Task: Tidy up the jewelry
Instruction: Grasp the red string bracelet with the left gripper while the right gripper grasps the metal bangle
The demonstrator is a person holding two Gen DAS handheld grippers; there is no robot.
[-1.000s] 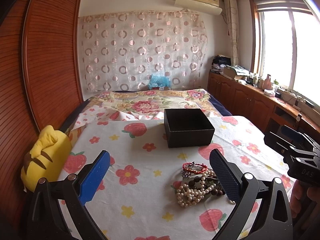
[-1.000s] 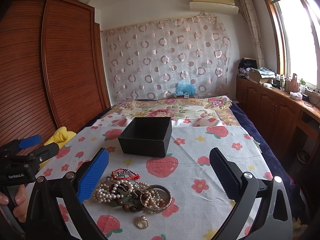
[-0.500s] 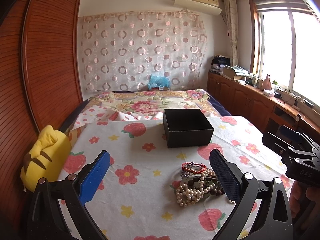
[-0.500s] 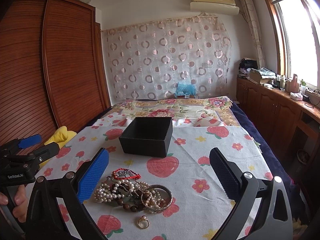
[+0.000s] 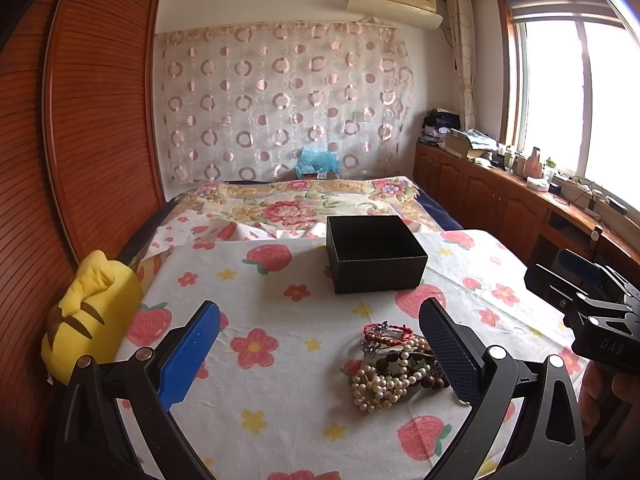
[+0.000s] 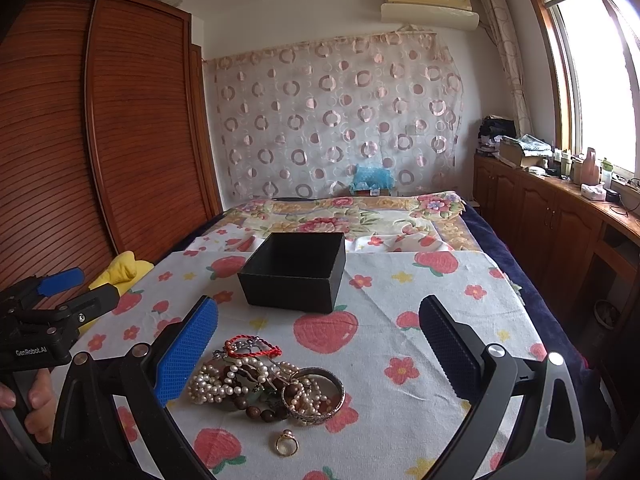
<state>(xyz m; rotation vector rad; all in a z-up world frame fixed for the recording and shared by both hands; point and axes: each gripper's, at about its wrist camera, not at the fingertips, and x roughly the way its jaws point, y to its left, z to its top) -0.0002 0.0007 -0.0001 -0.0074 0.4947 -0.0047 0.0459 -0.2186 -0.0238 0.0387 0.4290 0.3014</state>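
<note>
**Jewelry heaped on the cloth, box open behind it**

Jewelry lies in one tangled heap on a cloth printed with strawberries and flowers, spread over the near end of a bed. In the heap a red cord bracelet sits at the far edge, pearl strands spill to the left, dark wooden beads run along the front, and a metal bangle lies on the right with more pearls inside its ring. A small gold ring rests by itself just in front of the heap, apart from it.

Behind the heap stands a black box, lidless and upright, nothing showing in the part of its inside that can be seen. It is near the jewelry but not touching it.

The right gripper hangs over the cloth with its fingers spread wide, holding nothing; the heap lies between them, closer to the blue left pad. The left gripper is likewise spread wide and empty, off to the left of the heap, which from its view sits beside its dark right finger. A hand grips the left tool's handle at the edge of the right view.

A yellow plush leans at the cloth's left edge, against a brown slatted wardrobe. Farther up the bed lies a floral quilt, and a curtain with circles covers the back wall.
</note>
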